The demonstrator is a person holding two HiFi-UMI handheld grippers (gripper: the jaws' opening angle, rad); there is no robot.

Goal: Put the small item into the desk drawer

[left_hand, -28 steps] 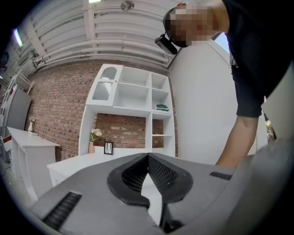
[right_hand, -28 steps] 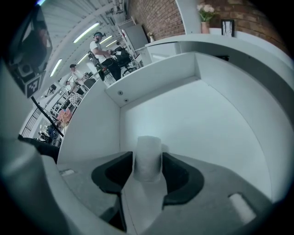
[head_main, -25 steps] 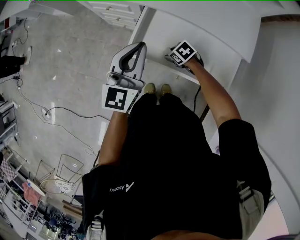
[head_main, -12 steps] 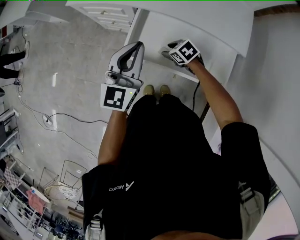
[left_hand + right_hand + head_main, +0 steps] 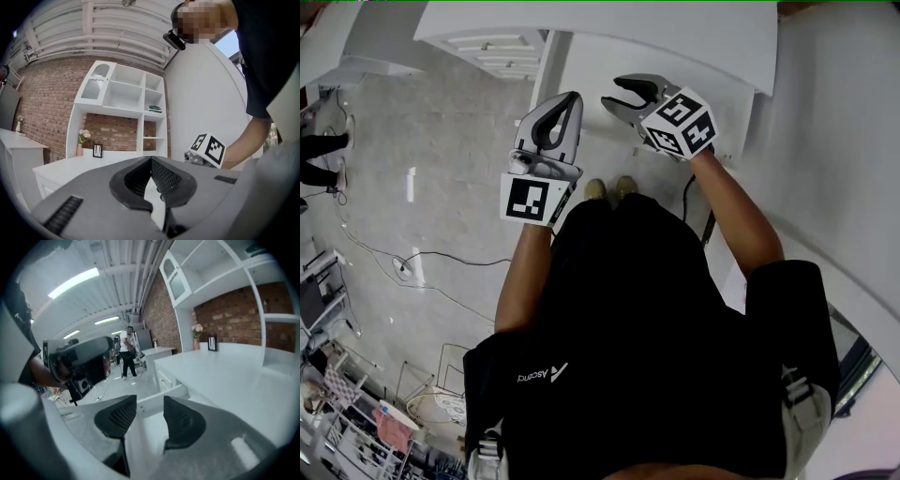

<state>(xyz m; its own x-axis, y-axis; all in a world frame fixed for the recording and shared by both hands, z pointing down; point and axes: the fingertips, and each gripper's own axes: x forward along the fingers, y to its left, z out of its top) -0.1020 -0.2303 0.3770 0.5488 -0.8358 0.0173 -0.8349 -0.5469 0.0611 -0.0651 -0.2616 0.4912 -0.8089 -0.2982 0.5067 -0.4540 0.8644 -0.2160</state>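
Right gripper (image 5: 614, 94) has risen out of the open desk drawer (image 5: 159, 396) and now hangs above it. Its jaws are wide, have just been closing a little, and have nothing between them. Left gripper (image 5: 568, 97) is beside it, jaws together, empty. The small item shows in no view.
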